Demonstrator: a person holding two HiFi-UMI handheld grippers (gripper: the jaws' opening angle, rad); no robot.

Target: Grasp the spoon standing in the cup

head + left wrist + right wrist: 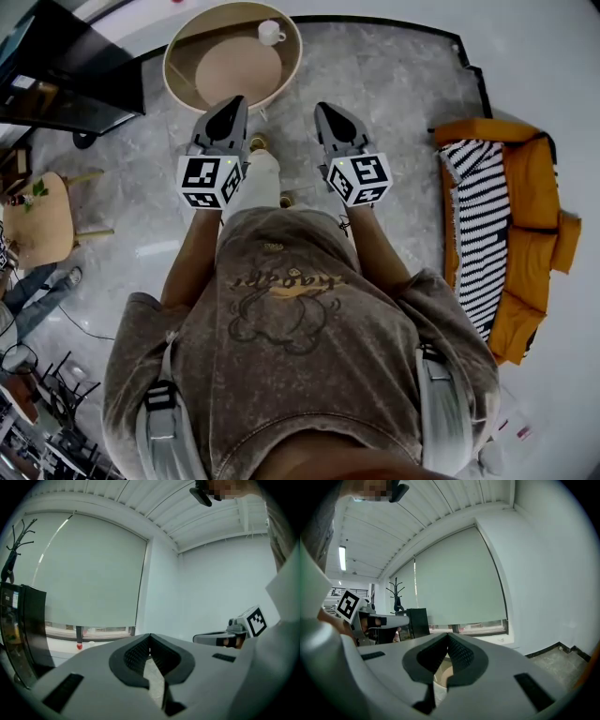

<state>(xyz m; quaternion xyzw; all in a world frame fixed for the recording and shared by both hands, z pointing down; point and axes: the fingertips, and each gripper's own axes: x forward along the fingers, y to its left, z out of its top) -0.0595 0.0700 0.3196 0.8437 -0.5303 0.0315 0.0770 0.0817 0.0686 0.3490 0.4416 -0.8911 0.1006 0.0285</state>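
A white cup (270, 33) stands on the far side of a round wooden table (185, 58), at the top of the head view. It is too small to make out a spoon in it. My left gripper (235, 101) and right gripper (322, 109) are held side by side, short of the table's near rim and pointing toward it. Both are shut with nothing between the jaws. In the left gripper view the left gripper (150, 636) has its tips meeting, and the right gripper (220, 638) shows beside it. The right gripper (449, 636) is likewise shut in its own view.
An orange sofa (530, 202) with a striped blanket (480, 225) fills the right side. A black cabinet (66, 70) stands at the upper left, with a small wooden side table (42, 220) below it. A coat stand (397, 595) stands by the blinds.
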